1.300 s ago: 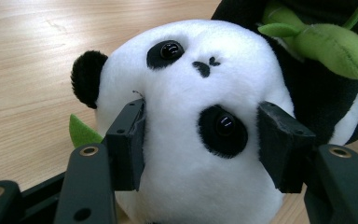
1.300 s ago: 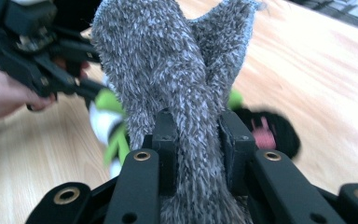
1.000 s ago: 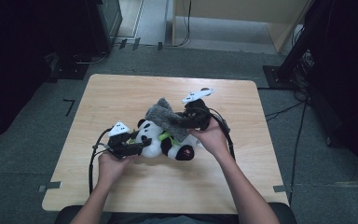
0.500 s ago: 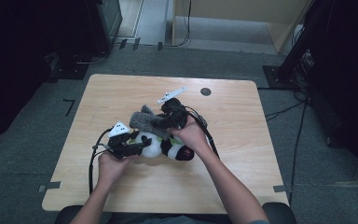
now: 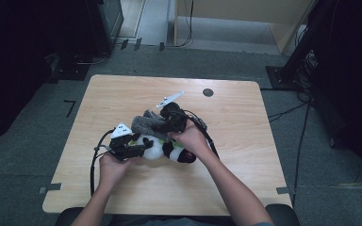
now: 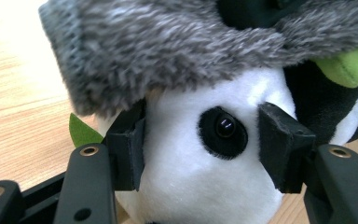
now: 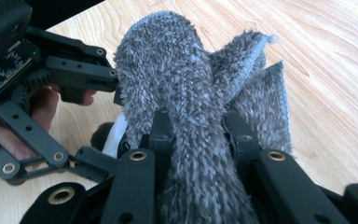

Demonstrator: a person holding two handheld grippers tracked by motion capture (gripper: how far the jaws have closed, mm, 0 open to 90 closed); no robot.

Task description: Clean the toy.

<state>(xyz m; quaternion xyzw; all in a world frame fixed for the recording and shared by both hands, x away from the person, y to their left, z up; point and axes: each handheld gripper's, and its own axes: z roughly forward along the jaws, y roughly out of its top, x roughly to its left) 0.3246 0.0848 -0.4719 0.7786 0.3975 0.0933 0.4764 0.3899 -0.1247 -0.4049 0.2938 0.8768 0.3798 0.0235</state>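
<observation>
Two tongs point(image 5: 141, 149) point(image 5: 156, 123), hands low, gripping panda point(image 5: 162, 148), cloth point(image 5: 147, 123)

Bare table point(image 5: 122, 101) rings the panda point(image 5: 162, 148) and cloth point(image 5: 146, 123); between the grippers, seemingly no gap to pass.

the plush panda point(image 6: 200, 186) was white with black patches, a black ring round its glossy dark eye, and bright green leaf-shaped bits at its side. the fuzzy cloth point(image 7: 186, 93) over it was mottled grey, flecked lighter at the tips, with a paler grey stitched edge. both tools, left tool point(image 5: 134, 149) and right tool point(image 5: 162, 123), were matt black with brass-coloured rivets and a pale grey plate on top. the counter point(image 5: 245, 141) was light wood with fine grain, bearing one small dark round spot point(image 5: 208, 92). the floor point(image 5: 23, 155) was dull grey.
</observation>
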